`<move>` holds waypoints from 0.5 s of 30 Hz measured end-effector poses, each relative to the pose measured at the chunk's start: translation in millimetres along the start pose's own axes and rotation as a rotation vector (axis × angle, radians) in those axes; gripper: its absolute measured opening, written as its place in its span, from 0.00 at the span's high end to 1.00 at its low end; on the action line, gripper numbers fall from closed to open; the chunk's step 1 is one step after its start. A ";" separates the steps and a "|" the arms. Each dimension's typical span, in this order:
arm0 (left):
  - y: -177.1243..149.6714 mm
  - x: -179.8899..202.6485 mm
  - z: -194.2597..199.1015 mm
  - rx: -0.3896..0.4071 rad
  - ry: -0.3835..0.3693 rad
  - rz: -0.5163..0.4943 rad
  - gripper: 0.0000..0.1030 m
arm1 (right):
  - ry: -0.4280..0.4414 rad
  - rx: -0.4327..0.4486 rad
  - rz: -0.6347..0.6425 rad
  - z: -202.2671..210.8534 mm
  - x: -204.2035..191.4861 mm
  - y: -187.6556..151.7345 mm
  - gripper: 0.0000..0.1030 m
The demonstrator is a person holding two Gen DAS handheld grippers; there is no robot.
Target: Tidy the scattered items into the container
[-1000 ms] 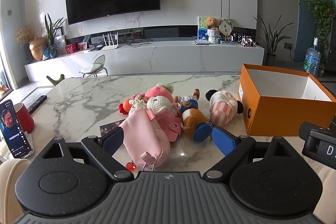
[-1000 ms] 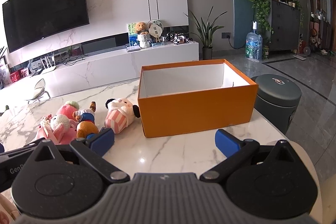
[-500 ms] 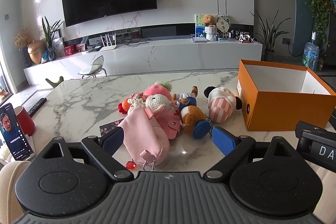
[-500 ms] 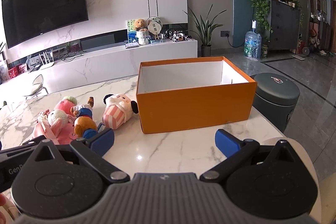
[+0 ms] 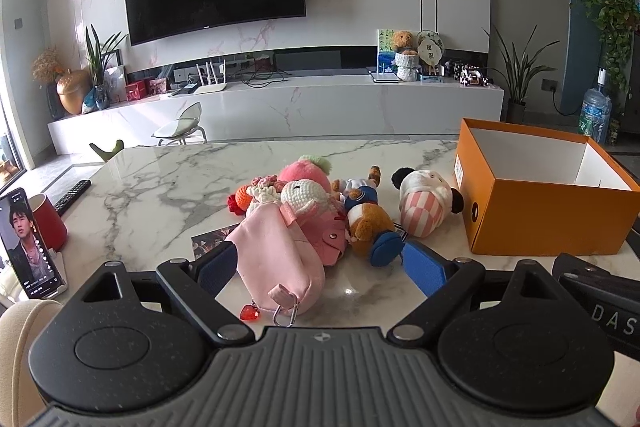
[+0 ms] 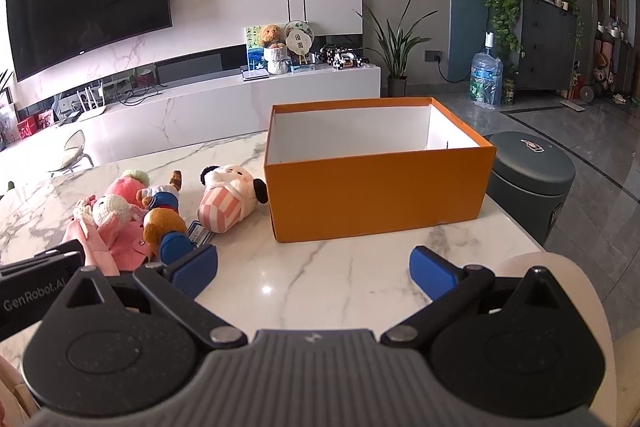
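Note:
A pile of soft toys lies on the marble table (image 5: 160,187): a pink pouch (image 5: 276,259), a white crochet doll (image 5: 304,197), a brown bear in blue (image 5: 366,223) and a pink-checked plush (image 5: 424,203). An open orange box (image 5: 540,215) stands to their right and looks empty in the right wrist view (image 6: 376,187). My left gripper (image 5: 320,267) is open, its fingers either side of the pouch's near end. My right gripper (image 6: 314,273) is open and empty, in front of the box, with the checked plush (image 6: 228,203) ahead on the left.
A phone on a stand (image 5: 28,251), a red cup (image 5: 50,223) and a remote (image 5: 72,191) sit at the table's left edge. A dark round bin (image 6: 532,179) stands beyond the table's right edge. A photo card (image 5: 212,239) lies under the pouch.
Both views have shifted slightly, so the toys and box sit a little lower and nearer. Both grippers stay open; nothing was taken hold of.

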State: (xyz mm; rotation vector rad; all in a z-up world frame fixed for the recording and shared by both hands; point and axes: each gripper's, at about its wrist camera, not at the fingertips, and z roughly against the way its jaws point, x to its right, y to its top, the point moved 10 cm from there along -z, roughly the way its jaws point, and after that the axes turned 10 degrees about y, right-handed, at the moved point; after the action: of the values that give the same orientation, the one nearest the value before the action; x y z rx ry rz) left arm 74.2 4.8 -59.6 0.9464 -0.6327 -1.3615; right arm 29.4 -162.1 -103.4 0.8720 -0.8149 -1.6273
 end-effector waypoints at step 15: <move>0.0 5.1 -0.3 -0.013 -0.006 -0.020 0.00 | 0.001 0.001 0.011 7.8 -12.4 -26.1 0.00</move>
State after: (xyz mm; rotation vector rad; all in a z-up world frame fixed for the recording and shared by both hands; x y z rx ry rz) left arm 75.2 -0.1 -60.5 0.9411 -0.6192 -1.3852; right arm 12.2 -144.3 -120.2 0.8674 -0.8185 -1.6176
